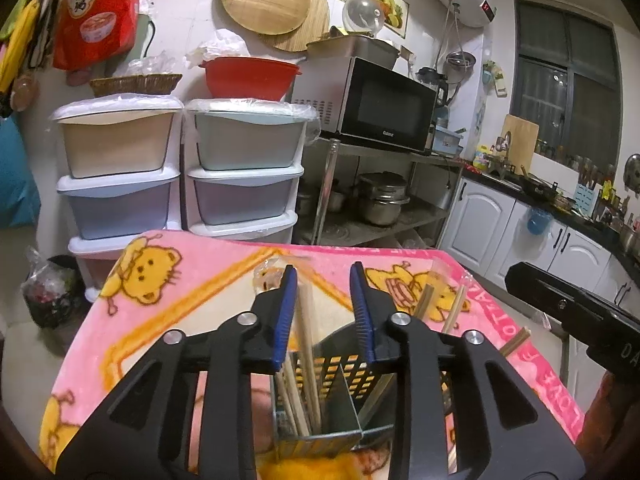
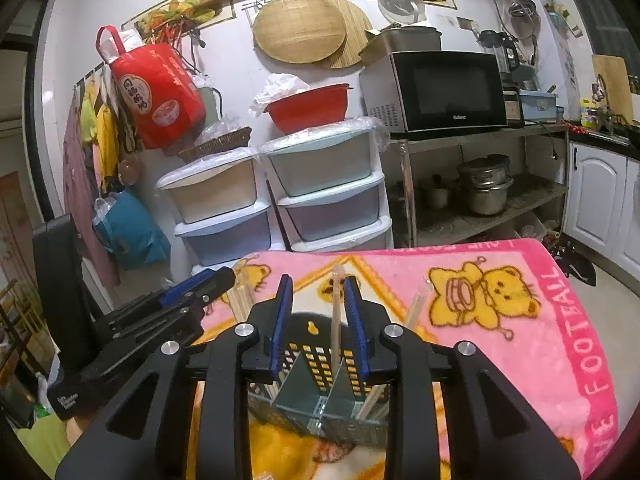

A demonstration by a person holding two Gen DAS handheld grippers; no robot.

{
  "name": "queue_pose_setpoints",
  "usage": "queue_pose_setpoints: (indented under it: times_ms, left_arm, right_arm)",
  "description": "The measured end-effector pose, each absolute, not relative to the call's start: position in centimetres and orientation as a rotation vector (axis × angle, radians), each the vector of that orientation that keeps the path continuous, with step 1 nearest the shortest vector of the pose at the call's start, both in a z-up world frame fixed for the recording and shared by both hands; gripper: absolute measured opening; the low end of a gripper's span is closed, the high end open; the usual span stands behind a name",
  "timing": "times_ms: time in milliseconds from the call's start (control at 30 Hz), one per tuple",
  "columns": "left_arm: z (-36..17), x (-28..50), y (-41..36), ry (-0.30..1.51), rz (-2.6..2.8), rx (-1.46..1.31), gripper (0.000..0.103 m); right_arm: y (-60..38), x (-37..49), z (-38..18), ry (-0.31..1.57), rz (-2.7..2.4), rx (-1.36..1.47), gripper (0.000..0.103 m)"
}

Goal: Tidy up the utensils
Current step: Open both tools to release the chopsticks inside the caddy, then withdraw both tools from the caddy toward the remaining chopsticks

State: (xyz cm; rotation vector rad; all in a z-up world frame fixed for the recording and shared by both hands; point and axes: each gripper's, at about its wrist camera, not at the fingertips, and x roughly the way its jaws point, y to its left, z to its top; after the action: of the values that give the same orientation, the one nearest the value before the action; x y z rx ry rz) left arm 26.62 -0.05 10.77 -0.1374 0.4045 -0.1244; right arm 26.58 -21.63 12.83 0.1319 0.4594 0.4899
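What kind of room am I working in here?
Most likely a home kitchen: a microwave sits on a metal rack with steel pots below, and white cabinets run under a cluttered dark countertop by the window.

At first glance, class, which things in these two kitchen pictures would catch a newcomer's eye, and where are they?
The bright pink teddy-bear blanket covering the table stands out first. On it, at the near edge, stands a perforated utensil holder with chopsticks upright in its compartments; the left gripper and right gripper hang open right above it. Behind, a red basin tops pastel drawers.
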Motion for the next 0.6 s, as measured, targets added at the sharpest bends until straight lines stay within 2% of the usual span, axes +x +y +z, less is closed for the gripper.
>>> queue_pose_setpoints:
  times_ms: [367,433,600]
  left_arm:
    - [10.6,25.6,0.7,0.423,-0.123,-0.149,0.051]
    - [10.5,25.2,0.8,0.431,-0.128,-0.153,0.059]
    - [9.9,23.8,1.0,0.444,-0.127,-0.155,0.068]
  right_arm:
    - [-22.3,25.1,12.1,0.479,0.484,0.124,0.035]
    - [-22.5,24.8,12.0,0.478,0.484,0.122,0.036]
    - [-22.8,24.1,11.8,0.482,0.480,0.118,0.040]
